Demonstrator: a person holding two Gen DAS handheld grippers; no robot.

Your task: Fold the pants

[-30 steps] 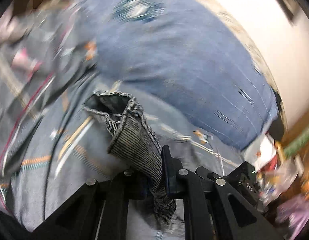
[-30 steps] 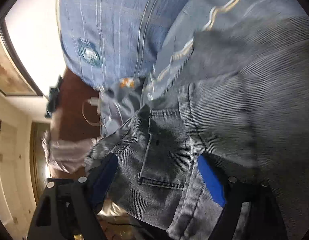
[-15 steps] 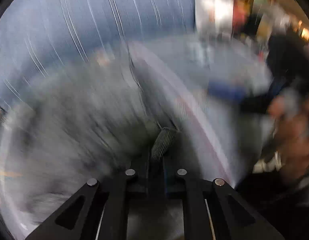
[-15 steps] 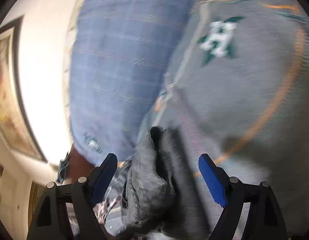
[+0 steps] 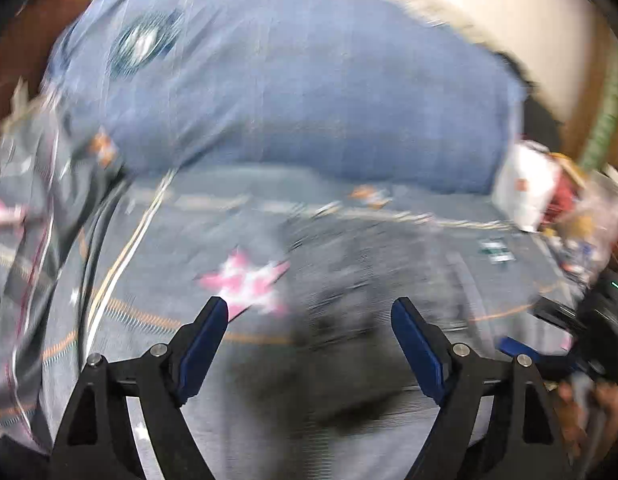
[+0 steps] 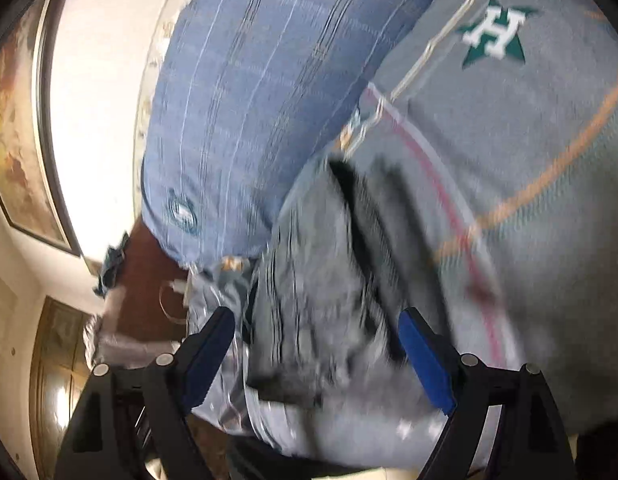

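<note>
A: Big picture first: a grey bedspread (image 5: 157,216) with orange arcs fills both views, and a large blue plaid pillow (image 5: 309,92) sits along its far edge, against a pale wall (image 6: 97,80).

B: And the pants (image 6: 321,280)?

A: Grey, striped, lying bunched on the bedspread just below the pillow. From the right wrist they run down between the two blue pads, but nothing pinches them. From the left wrist they are a dark blurred heap (image 5: 373,280), ahead and slightly right.

B: How do the tools stand?

A: Left gripper (image 5: 309,316) is spread wide, holding nothing, with a pink star print (image 5: 245,284) showing between its fingers. Right gripper (image 6: 315,328) is just as wide, cloth loose between the fingers.

B: Smaller things?

A: A green star with a white H (image 6: 493,36) on the bedspread, a framed picture (image 6: 17,128) on the wall, a white bag (image 5: 525,188) at the bed's right edge.
</note>
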